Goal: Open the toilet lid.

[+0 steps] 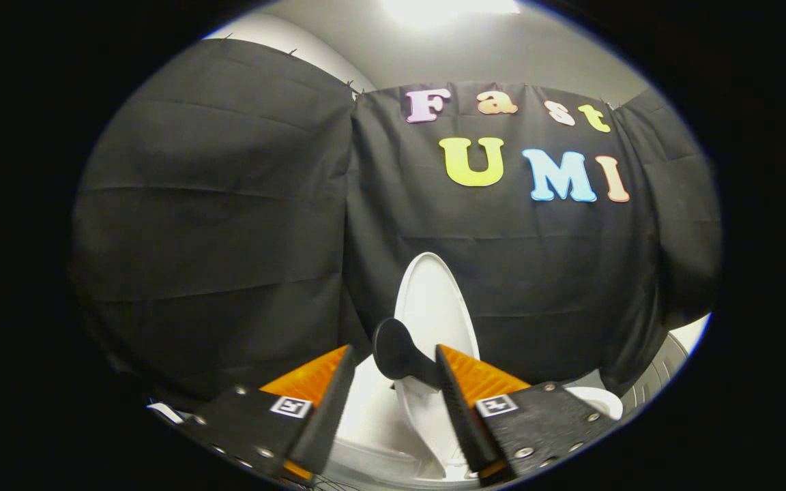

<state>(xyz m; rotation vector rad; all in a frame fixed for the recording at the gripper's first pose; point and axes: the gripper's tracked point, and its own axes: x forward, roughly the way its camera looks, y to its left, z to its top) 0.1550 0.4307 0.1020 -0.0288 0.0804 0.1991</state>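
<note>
Black cloth is hanging all round as the booth's wall, with a pale ceiling and a bright lamp glaring above it. Against that cloth the toilet lid (432,300) is standing raised, close to upright and seen nearly edge-on, with the white toilet bowl (379,426) lying below it. A dark handle (396,354) is sticking out from the lid's lower part, toward the camera. The hand-held gripper (393,368) is sitting right at this handle with its fingers spread apart: the handle's round end is lying in the gap between them, and the finger on the lid's side looks to be touching the handle's stem while the other is standing clear, so nothing is being clamped. Judging by how high the lid is standing, the lifting step is looking almost finished. What the next move is likely calling for is a last gentle push until the lid is resting back steadily, then drawing the fingers straight off the handle without dragging the lid forward again.
</note>
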